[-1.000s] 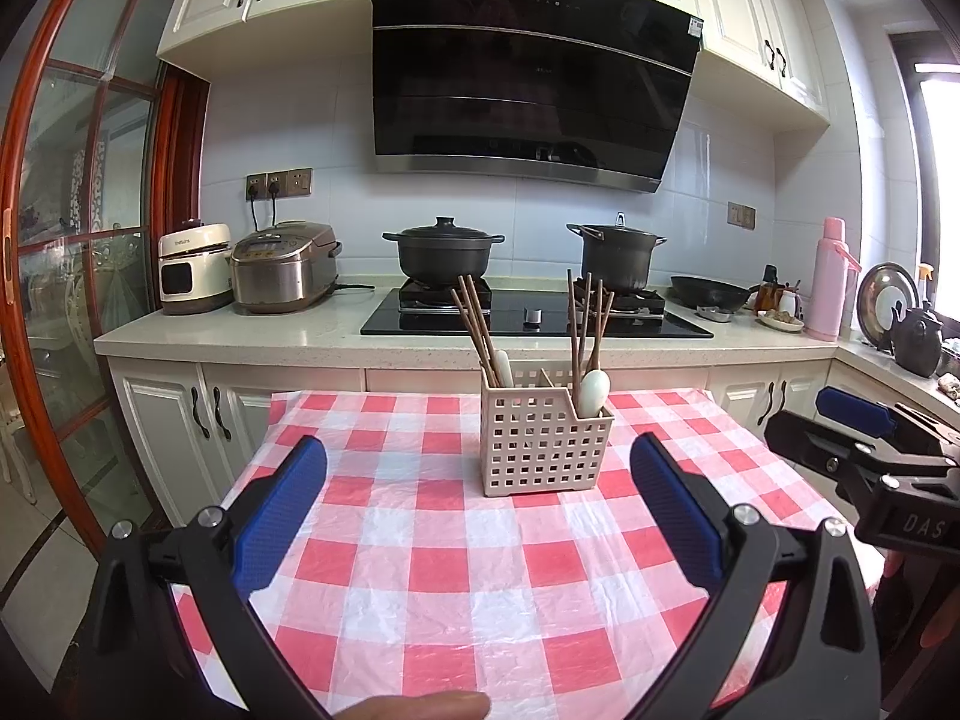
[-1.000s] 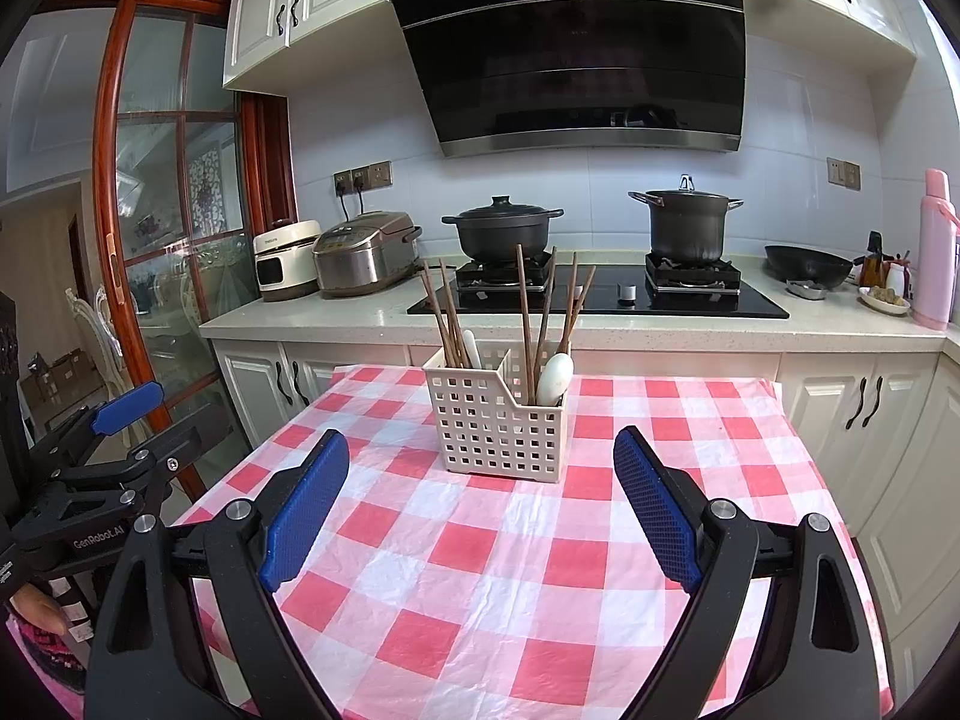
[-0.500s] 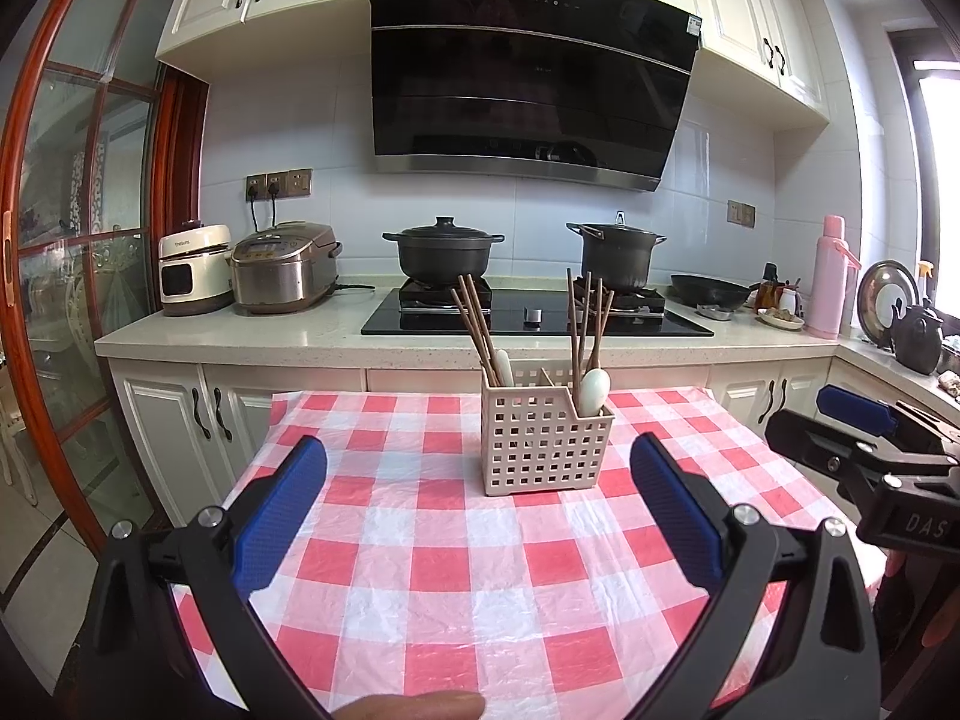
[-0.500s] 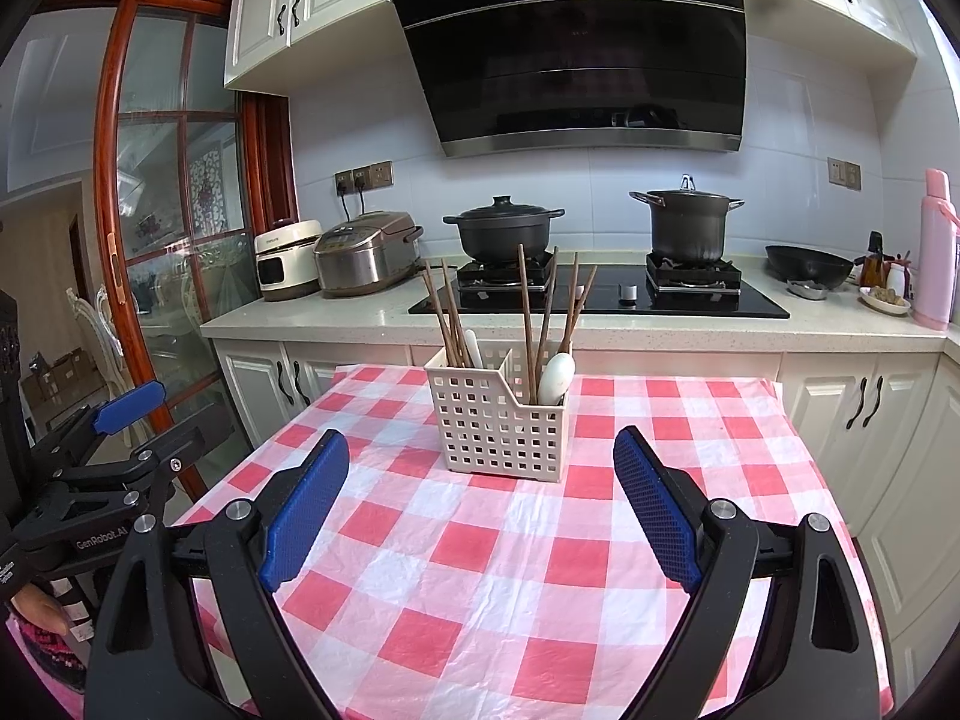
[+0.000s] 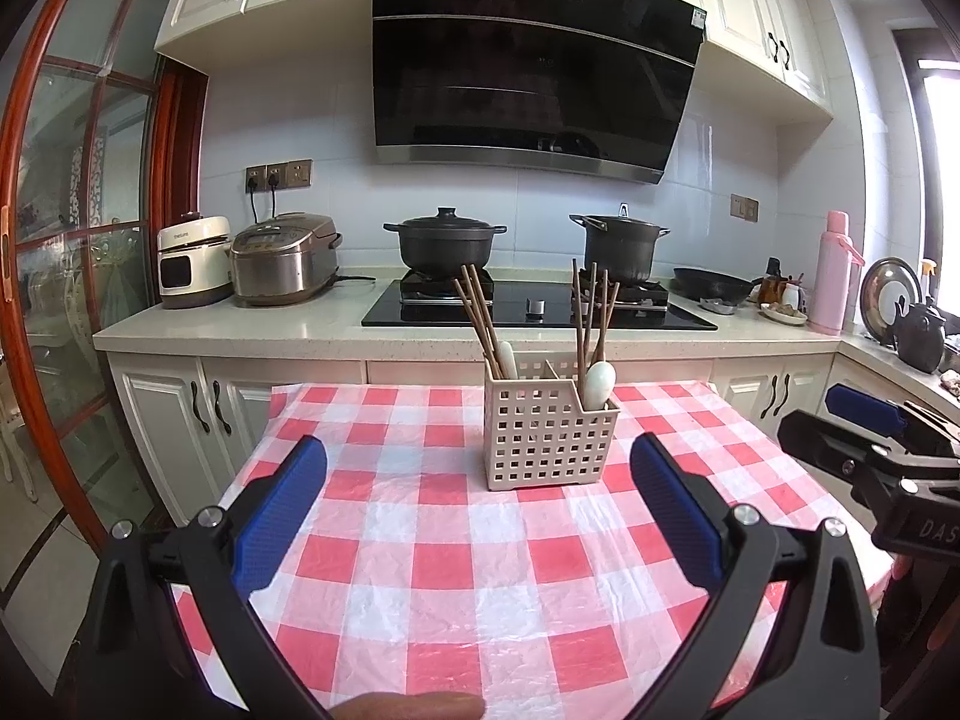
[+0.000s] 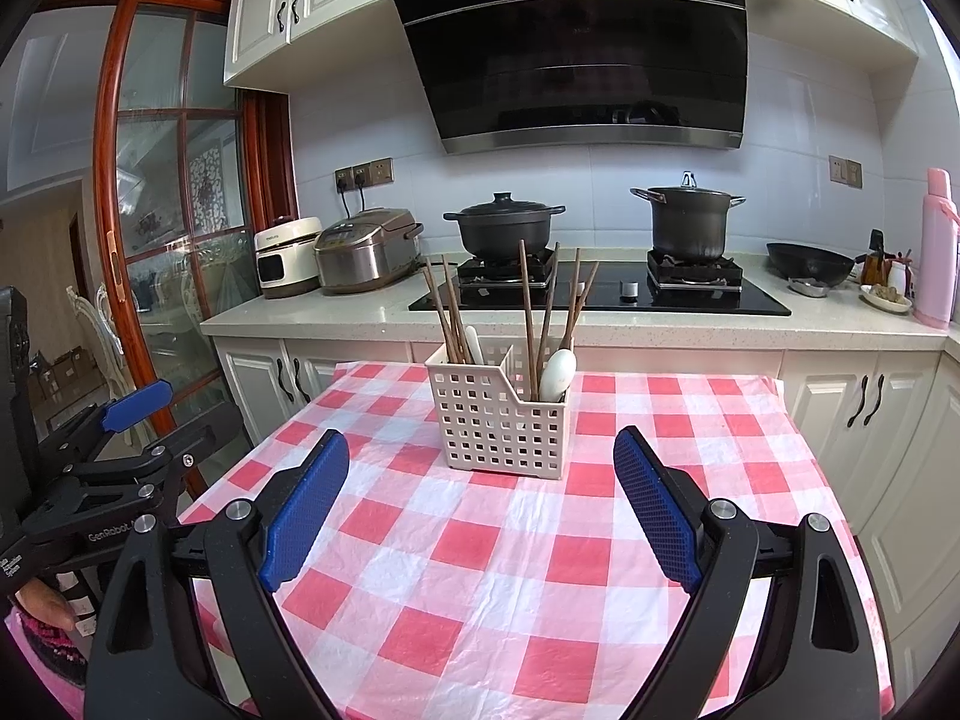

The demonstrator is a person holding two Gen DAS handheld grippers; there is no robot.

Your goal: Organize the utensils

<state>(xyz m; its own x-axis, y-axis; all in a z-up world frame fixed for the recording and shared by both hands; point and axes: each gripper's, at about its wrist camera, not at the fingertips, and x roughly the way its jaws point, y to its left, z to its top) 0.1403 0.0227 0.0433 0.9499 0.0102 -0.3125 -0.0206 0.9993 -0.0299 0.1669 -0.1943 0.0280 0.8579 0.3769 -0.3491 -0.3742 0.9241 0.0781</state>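
1. Your left tool (image 5: 477,513) and right tool (image 6: 480,504): both spread wide, gripping nothing, hovering over the checked counter (image 5: 456,564).
2. Utensil caddy (image 5: 549,429): straight ahead of both tools, centred between the fingers, standing upright. Likely light perforated plastic; may slide on the cloth.
3. Contents: brown chopsticks (image 5: 477,315) and a white spoon (image 5: 600,383) share compartments. Chopsticks look thin and stiff; pinch mid-shaft. The spoon looks smooth, possibly fragile; take its neck.
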